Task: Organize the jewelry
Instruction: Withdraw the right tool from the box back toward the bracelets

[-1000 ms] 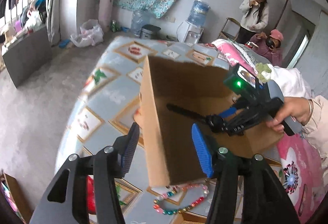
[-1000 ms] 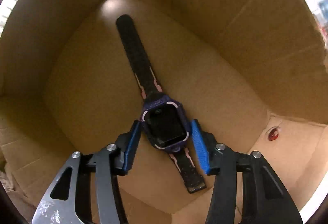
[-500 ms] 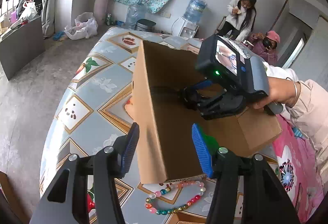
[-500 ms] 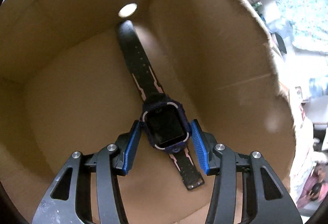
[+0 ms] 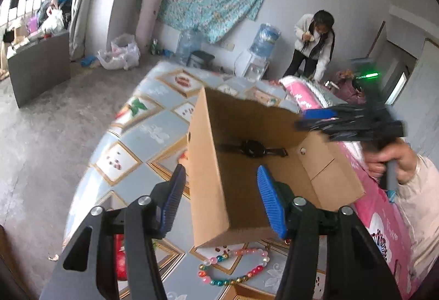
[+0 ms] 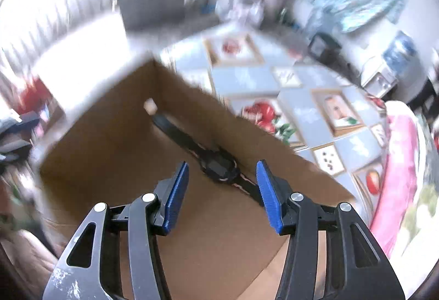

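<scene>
An open cardboard box (image 5: 208,176) stands on the patterned table (image 5: 153,132). A dark watch (image 5: 253,148) lies flat on its floor. In the right wrist view the watch (image 6: 219,167) sits below and beyond my right gripper (image 6: 222,190), whose jaws are opening with nothing touching the pads. The left wrist view shows that gripper (image 5: 315,119) blurred above the box's right rim. My left gripper (image 5: 221,201) hovers before the box's near corner, its jaws opening and the pads clear of the cardboard. A coloured bead bracelet (image 5: 233,267) lies on the table in front of the box.
A pink flowered cloth (image 5: 384,231) covers the table's right side. A red item (image 5: 120,253) shows behind my left fingers. Two people (image 5: 315,45) are at the back wall by a water dispenser (image 5: 263,42). Bags and shelves line the left of the room.
My right gripper let go of the watch and rose up out of the box; the watch stays on the box floor. The left gripper shifted a little and widened.
</scene>
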{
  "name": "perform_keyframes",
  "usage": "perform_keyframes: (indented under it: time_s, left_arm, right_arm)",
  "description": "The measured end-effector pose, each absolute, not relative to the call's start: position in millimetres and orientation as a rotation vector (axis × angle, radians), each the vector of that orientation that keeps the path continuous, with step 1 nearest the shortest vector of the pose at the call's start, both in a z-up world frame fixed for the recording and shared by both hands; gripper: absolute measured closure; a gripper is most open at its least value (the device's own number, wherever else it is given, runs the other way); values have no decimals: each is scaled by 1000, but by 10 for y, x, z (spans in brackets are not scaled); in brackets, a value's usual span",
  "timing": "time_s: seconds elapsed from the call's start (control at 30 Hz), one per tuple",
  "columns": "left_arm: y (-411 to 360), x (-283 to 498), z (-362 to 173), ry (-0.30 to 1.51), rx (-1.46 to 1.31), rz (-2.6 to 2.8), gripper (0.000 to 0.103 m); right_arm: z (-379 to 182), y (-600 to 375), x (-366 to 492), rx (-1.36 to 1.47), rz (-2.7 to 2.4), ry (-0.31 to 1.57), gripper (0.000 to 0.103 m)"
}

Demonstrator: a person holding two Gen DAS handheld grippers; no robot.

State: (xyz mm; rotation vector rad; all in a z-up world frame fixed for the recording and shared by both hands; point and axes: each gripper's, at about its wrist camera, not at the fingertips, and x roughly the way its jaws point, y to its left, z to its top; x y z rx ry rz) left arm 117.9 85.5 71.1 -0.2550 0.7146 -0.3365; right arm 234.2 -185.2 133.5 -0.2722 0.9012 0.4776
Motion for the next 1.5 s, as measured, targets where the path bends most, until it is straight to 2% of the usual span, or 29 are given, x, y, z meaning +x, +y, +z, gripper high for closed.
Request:
perform_keyframes:
  time_s: [0.13,0.2,0.27,0.43,0.57,0.63,0.7,0.73,1.03,1.17,1.27,1.43,1.5]
  left_arm:
    - [988,829,776,670,-212,-303,33]
    - [1011,711,709,690,-197,-295,28]
    - [996,609,522,758,-168,-290,23]
    - [789,528,-76,947,-60,-262,20]
    - [614,545,-471,1048,15,-226,20]
    - [560,524,-502,1028,48,-204,18]
    - [500,515,-551,1025,90,-194,11]
    - [480,511,-578,1027,103,-189,5]
    - [465,487,-585,1019,111,-185,5]
    - [460,429,-561,989,117,-199,5]
    - [474,402,-562,969,124,-223,5]
    - [505,392,-565,944,135,-268,5]
    - [523,373,-563,930,136,-286,5]
  right_arm:
    - [1824,-2049,1543,-98,544,781,30]
    - [1783,-2078,1082,-58,556,764,13]
    - [1583,-2083,856,-23,561,793,8]
    - [555,-1622,415,-43,404,1021,8]
    - [-1,-1616,188,4,303,1120,8]
    - [-35,-1515,123,-83,252,1081,8]
    - [-47,-1429,142,-146,229,1091,8]
    - [-35,-1400,144,-157,227,1102,8]
    - [43,-1479,157,-127,262,1112,8]
    - [146,-1612,315,10,301,1140,8]
    - [243,-1660,447,128,373,1078,9]
    - [160,-1693,709,312,454,1065,34]
    - [113,-1648,811,321,438,1085,48]
